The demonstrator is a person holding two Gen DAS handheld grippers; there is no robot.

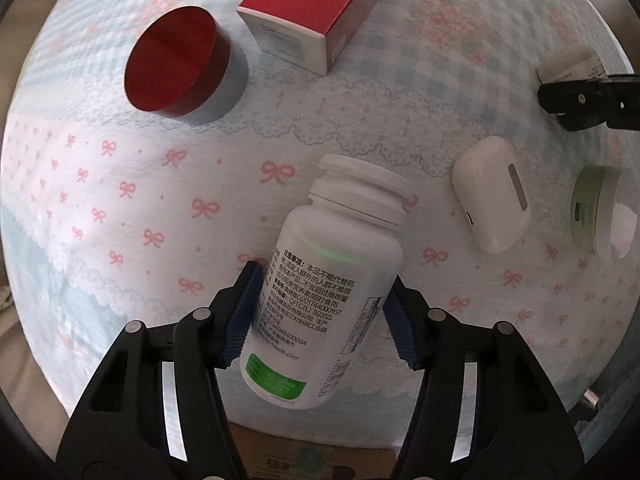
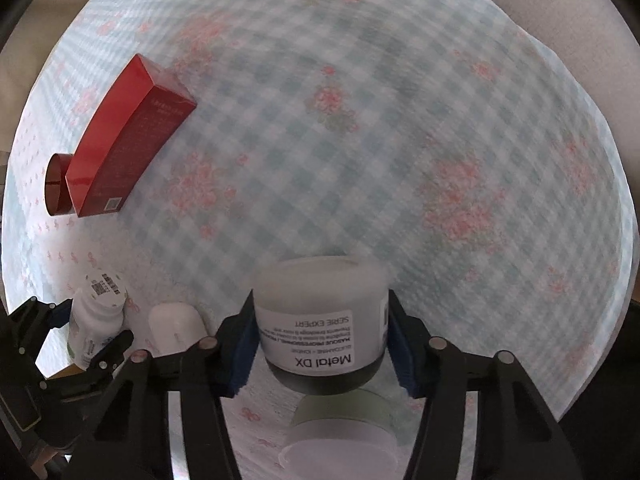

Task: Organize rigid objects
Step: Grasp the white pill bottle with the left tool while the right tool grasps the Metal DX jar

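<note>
Two grippers gripping bottle point(image 1: 320, 280), jar point(image 2: 320, 320), checked cloth point(image 2: 400, 140) bare

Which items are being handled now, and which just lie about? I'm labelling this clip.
In hand:
white bottle, in left gripper
Metal DX jar, in right gripper

Lying about:
red box
red round tin
white case
green-labelled jar

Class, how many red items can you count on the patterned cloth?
2. A round red tin lies at the far left, and a long red box lies just to its right; others may sit out of view.
</note>
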